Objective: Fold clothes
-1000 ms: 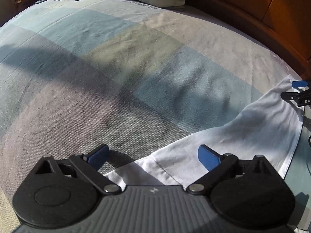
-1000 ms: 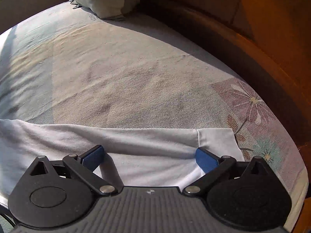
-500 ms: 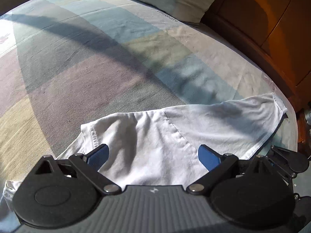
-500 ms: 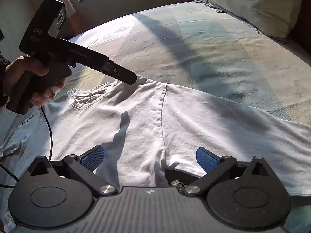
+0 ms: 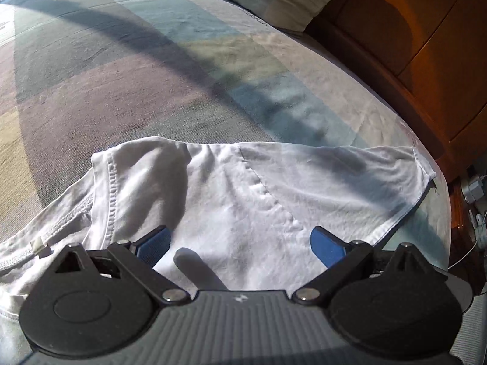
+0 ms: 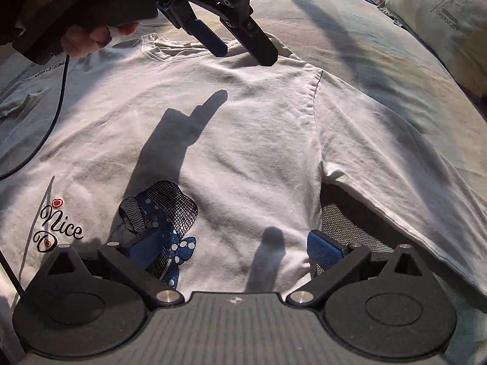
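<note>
A white T-shirt (image 6: 243, 140) lies flat on the bed, front up, with a blue girl print (image 6: 158, 213) and the word "Nice". Its collar (image 6: 164, 48) is at the far end and one sleeve (image 6: 395, 158) stretches to the right. My right gripper (image 6: 232, 249) hovers open over the shirt's side below the armpit, nothing between its fingers. A hand holds my left gripper (image 6: 245, 55), open, over the shoulder beside the collar. In the left wrist view that gripper (image 5: 240, 245) is open above the shoulder cloth (image 5: 243, 200), with the collar (image 5: 70, 216) at left.
The patchwork bedspread (image 5: 121, 76) spreads beyond the shirt. A pillow (image 6: 438, 21) lies at the head, against a wooden headboard (image 5: 411, 39). A black cable (image 6: 51, 121) crosses the shirt's left side. Another pale garment (image 6: 24, 100) lies at far left.
Both grippers moved from the sleeve's hem end toward the shirt's body. The left now stands over the shoulder by the collar, the right by the armpit. Both stayed open.
</note>
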